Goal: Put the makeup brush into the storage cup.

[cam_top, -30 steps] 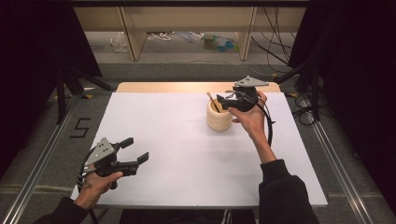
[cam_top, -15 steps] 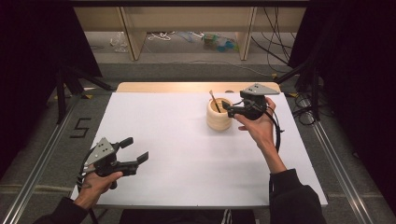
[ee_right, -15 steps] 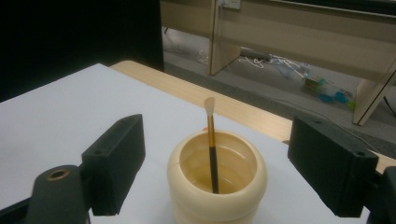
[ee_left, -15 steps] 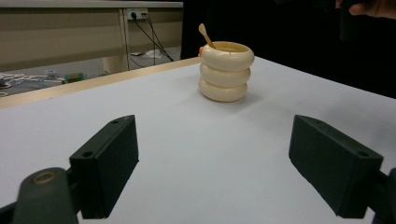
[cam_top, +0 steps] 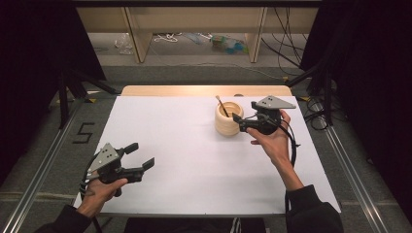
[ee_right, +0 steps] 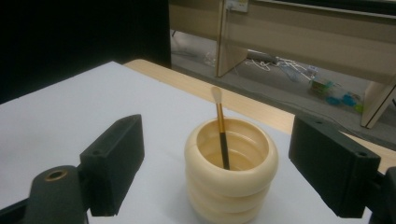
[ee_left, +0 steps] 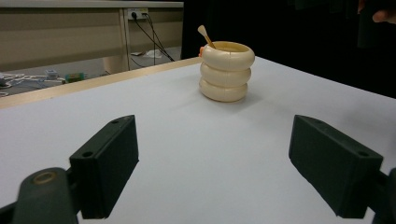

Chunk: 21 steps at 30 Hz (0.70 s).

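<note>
The right tongs (cam_top: 236, 121) are standing wide with nothing between the pads, and they have just been opening; in the right gripper view the two black jaws are flanking the cream ribbed cup (ee_right: 231, 170) without touching it. In the high view those tongs are hanging just beside the cup (cam_top: 228, 118), on its right, pointing left at its wall, with the person's right hand (cam_top: 272, 141) behind them.

The brush (ee_right: 221, 133) is standing in the cup, tip upward. Its long axis is running nearly upright, leaning a little toward the far left rim as the high view shows it (cam_top: 221, 104), so the handle is rising above the rim on the side away from the right tongs. A further move on the brush, I judge, would be turning on this: the tongs are lying level beside the cup wall, lower than the brush tip, and they would need to rise over the rim and close across the slim upright handle.

The left tongs (cam_top: 140, 155) are also gaping wide and holding nothing, resting low near the front left corner of the white worktop (cam_top: 184, 145). In the left gripper view the cup (ee_left: 227, 71) is standing well apart ahead of them, across bare worktop. The right hand is by far the nearer to the cup and brush.
</note>
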### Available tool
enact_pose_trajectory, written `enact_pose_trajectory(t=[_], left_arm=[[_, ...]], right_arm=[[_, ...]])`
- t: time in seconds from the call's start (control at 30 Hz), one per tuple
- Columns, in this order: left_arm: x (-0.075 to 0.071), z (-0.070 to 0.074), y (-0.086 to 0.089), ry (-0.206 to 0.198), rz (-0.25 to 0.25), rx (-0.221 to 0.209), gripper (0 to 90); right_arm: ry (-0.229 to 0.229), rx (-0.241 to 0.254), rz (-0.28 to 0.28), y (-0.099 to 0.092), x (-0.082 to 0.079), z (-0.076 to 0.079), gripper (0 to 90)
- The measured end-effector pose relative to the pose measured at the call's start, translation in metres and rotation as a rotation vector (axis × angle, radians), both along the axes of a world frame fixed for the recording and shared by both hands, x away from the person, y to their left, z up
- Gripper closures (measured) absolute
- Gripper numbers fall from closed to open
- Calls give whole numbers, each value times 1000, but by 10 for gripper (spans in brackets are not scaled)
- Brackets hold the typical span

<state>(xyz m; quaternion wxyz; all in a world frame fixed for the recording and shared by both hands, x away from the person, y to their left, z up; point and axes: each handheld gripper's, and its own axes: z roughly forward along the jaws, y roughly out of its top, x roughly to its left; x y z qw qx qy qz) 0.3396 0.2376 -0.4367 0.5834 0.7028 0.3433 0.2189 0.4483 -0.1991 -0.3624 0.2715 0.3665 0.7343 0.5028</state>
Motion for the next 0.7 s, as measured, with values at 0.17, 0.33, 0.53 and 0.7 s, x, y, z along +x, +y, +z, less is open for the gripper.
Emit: enact_pose_trajectory(t=[0.17, 0.33, 0.53, 0.7], left_arm=[[0, 0, 0, 1, 0, -2, 155], [0, 0, 0, -1, -1, 2, 155], [0, 0, 0, 1, -1, 0, 155], [0, 0, 0, 1, 0, -2, 155]], right_arm=[[10, 24, 4, -3, -6, -1, 186], [10, 22, 10, -4, -12, -7, 189], [5, 27, 13, -7, -17, -10, 185], [16, 53, 22, -7, -23, -11, 189]])
